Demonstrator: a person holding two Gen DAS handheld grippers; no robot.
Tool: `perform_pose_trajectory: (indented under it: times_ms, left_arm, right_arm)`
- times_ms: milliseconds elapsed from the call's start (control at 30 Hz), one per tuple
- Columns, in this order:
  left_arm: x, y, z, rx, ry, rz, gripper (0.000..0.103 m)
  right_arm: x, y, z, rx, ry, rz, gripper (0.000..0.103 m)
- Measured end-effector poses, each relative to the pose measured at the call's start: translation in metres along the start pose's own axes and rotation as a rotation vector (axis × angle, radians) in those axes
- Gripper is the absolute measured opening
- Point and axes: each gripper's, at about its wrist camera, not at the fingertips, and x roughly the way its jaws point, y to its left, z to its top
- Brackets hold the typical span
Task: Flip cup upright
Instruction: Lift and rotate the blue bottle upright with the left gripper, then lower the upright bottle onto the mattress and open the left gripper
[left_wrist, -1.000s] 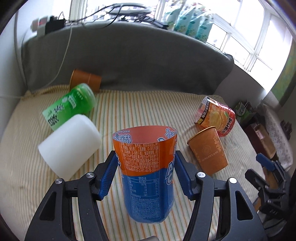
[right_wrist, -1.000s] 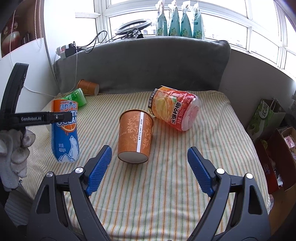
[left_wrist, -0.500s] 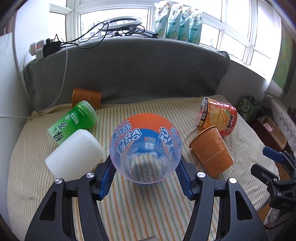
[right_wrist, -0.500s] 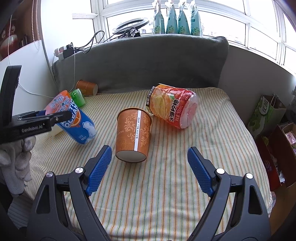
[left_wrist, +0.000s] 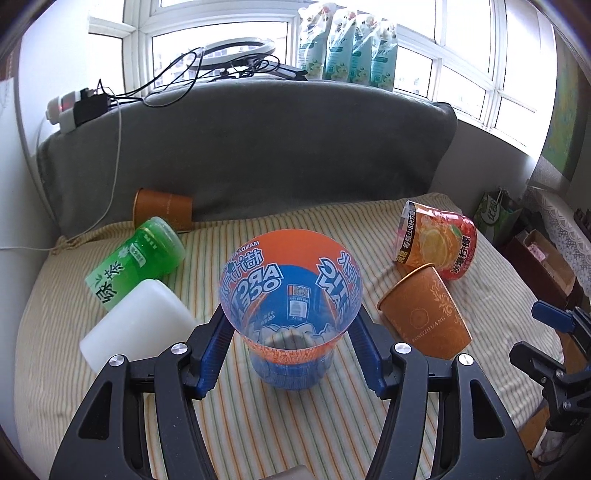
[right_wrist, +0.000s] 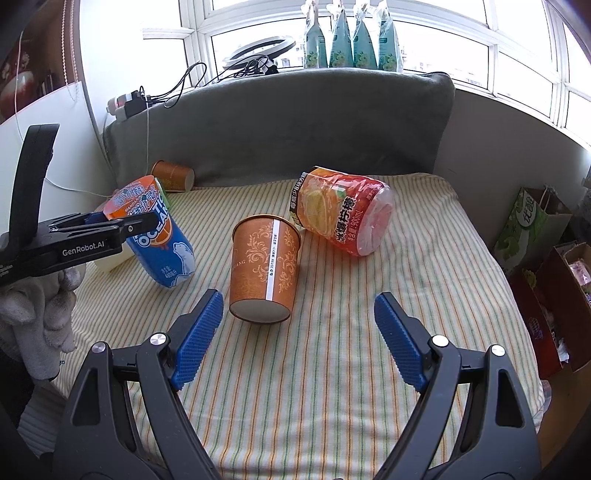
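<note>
My left gripper (left_wrist: 291, 354) is shut on a clear cup with an orange and blue label (left_wrist: 291, 295). Its open mouth faces my camera, and it leans with its base near the striped bedcover. In the right wrist view the same cup (right_wrist: 155, 232) tilts left, with the left gripper (right_wrist: 110, 225) clamping it near the rim. My right gripper (right_wrist: 295, 339) is open and empty, just in front of an orange paper cup (right_wrist: 264, 273) lying on its side with its base toward me.
A red-orange bottle cup (right_wrist: 341, 214), a green cup (left_wrist: 136, 262), a white cup (left_wrist: 136, 325) and a small orange cup (left_wrist: 162, 210) lie on the bedcover (right_wrist: 332, 369). A grey cushion (right_wrist: 295, 125) backs it. Boxes (right_wrist: 554, 288) stand at the right.
My left gripper has turned the orange and blue cup from upside down through lying sideways to mouth up and tilted. The right gripper has stayed open in place.
</note>
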Motion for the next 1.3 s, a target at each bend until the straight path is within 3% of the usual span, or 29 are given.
perform_pose_trajectory:
  times_ms: [300,800,1300]
  left_arm:
    - [-0.001,-0.002,0.002,-0.006,0.007,-0.031,0.074]
    - [-0.028,0.009,0.001,-0.017,-0.062,-0.004,0.075]
    - [-0.074,0.024,-0.021,-0.065,-0.165,0.05,0.075]
  right_arm:
    - [0.003,-0.001,-0.002,0.008,0.007,0.003,0.086]
    - [-0.004,0.003,0.009,0.008,-0.041,0.006,0.086]
    - [-0.009,0.028,0.032,-0.002,-0.147,0.023,0.086]
